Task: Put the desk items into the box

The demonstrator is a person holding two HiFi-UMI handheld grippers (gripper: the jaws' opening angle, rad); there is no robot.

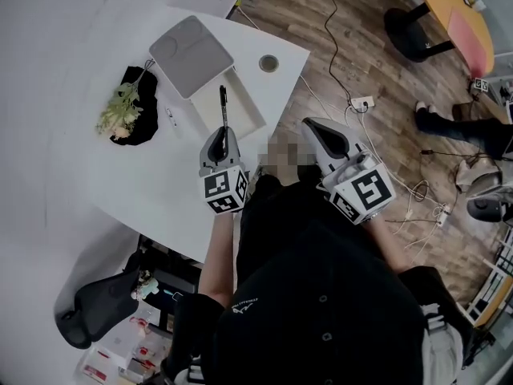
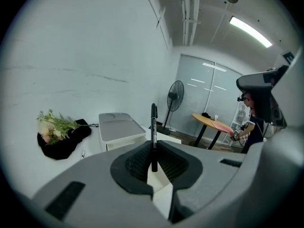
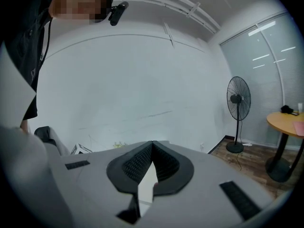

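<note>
Over the white table [image 1: 160,175], the left gripper [image 1: 222,135] points forward and slightly down, clamped on a black pen [image 1: 224,103] — the box [image 1: 252,119] sits just beyond its tips. The right gripper [image 1: 319,128] hangs alongside, its jaws together and empty. The pen's lower end is hidden between the pads.

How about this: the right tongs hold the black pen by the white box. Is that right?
No, the left tongs hold the black pen by the white box; the right tongs are shut, empty. The left gripper view shows it.
</note>
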